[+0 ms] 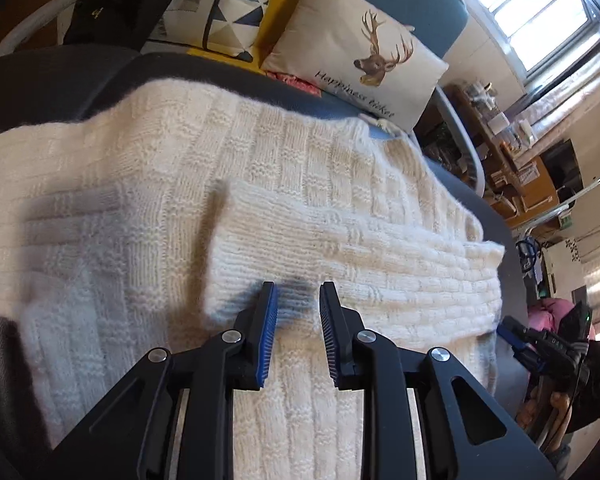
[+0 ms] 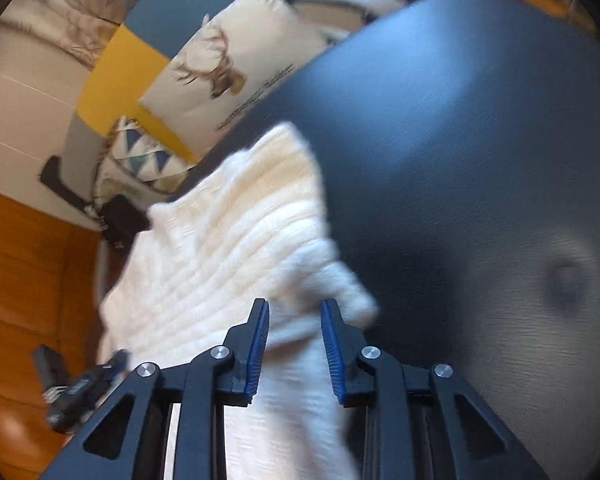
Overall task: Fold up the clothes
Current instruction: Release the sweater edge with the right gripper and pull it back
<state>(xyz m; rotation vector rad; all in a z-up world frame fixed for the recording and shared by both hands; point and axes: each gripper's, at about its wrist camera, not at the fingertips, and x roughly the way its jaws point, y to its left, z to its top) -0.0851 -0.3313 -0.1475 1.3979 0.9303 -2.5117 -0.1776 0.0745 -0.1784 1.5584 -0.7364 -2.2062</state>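
A cream knitted sweater (image 1: 228, 200) lies spread on a dark table (image 1: 52, 80), with one sleeve (image 1: 340, 248) folded across its body. My left gripper (image 1: 298, 296) hovers open just above the sleeve's near edge, nothing between its blue pads. In the right wrist view the same sweater (image 2: 228, 248) lies at the table's left part, blurred. My right gripper (image 2: 295, 312) is open over a bunched corner of the knit, with cloth showing between the fingers but not pinched. In the left wrist view, the right gripper (image 1: 540, 344) and the hand holding it show at the right edge.
A deer-print cushion (image 1: 356, 64) and a triangle-pattern cushion (image 1: 236, 4) lie on a blue and yellow sofa behind the table. A black bag (image 1: 116, 4) sits at the far left. Bare dark tabletop (image 2: 480, 160) stretches right of the sweater. Wooden floor (image 2: 20, 280) lies to the left.
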